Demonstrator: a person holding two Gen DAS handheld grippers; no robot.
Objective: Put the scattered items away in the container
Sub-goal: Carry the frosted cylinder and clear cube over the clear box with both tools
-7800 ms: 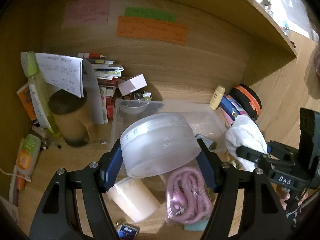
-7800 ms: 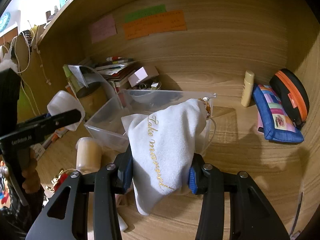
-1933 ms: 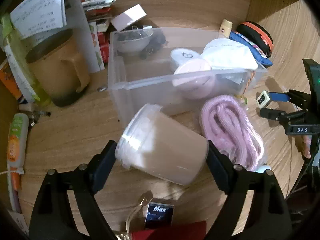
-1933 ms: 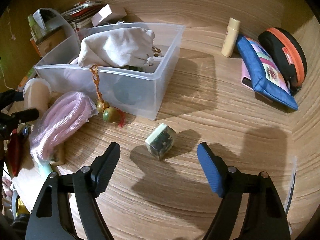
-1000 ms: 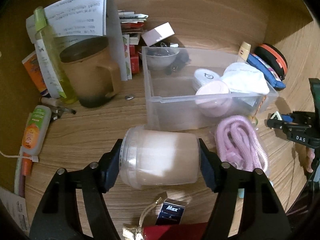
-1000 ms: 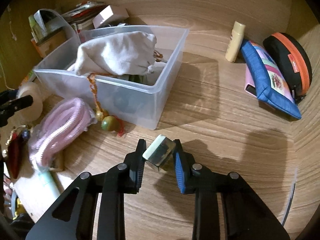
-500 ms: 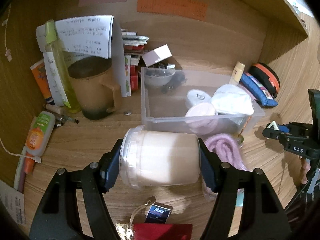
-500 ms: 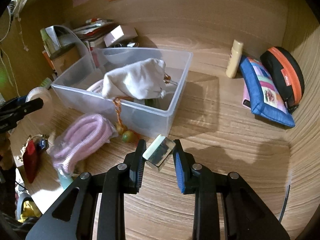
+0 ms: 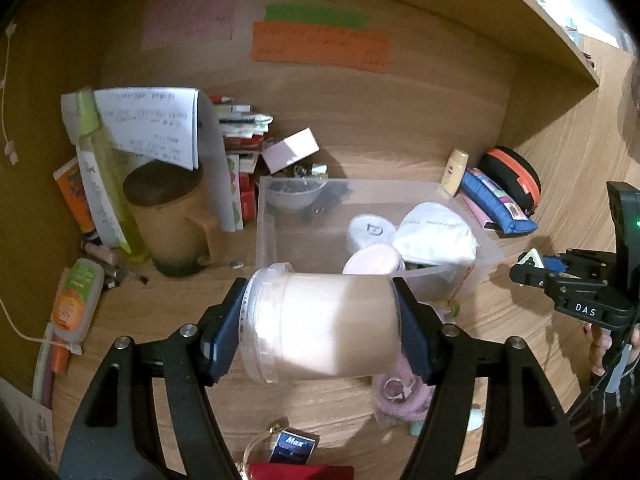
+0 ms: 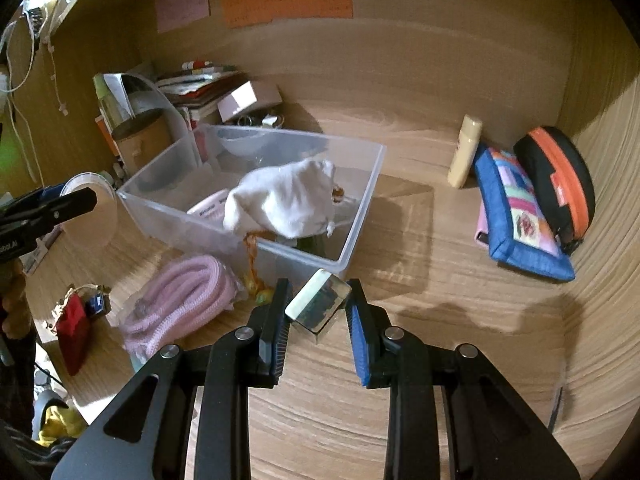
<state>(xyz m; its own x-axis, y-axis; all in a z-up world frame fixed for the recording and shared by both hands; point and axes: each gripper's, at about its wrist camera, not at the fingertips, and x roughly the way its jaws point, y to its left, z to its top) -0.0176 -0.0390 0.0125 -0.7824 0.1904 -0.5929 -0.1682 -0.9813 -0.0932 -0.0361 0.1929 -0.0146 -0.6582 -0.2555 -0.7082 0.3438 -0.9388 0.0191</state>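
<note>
A brown mug [image 9: 176, 224] is seen at the left of the counter [image 10: 440, 360], beside a yellow-green bottle [image 9: 108, 184]. Coloured notes [image 9: 320, 46] are stuck on the back wall. A blue pouch [image 10: 520, 216] is leaned against a black-and-orange case [image 10: 560, 176].

Both grippers' fingers [image 9: 226, 330] [image 10: 359, 336] clamp, pointing downward.

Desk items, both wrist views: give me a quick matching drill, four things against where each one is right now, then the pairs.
Things:
1. frosted jar
2. small cube box
3. white pouch
4. pink cord bundle

Places:
A. on the desk beside the clear bin
B. in the right claw
C. inside the clear bin
D. in the left claw

Pairs: 1-D, 2-B, 3-C, 4-A
</note>
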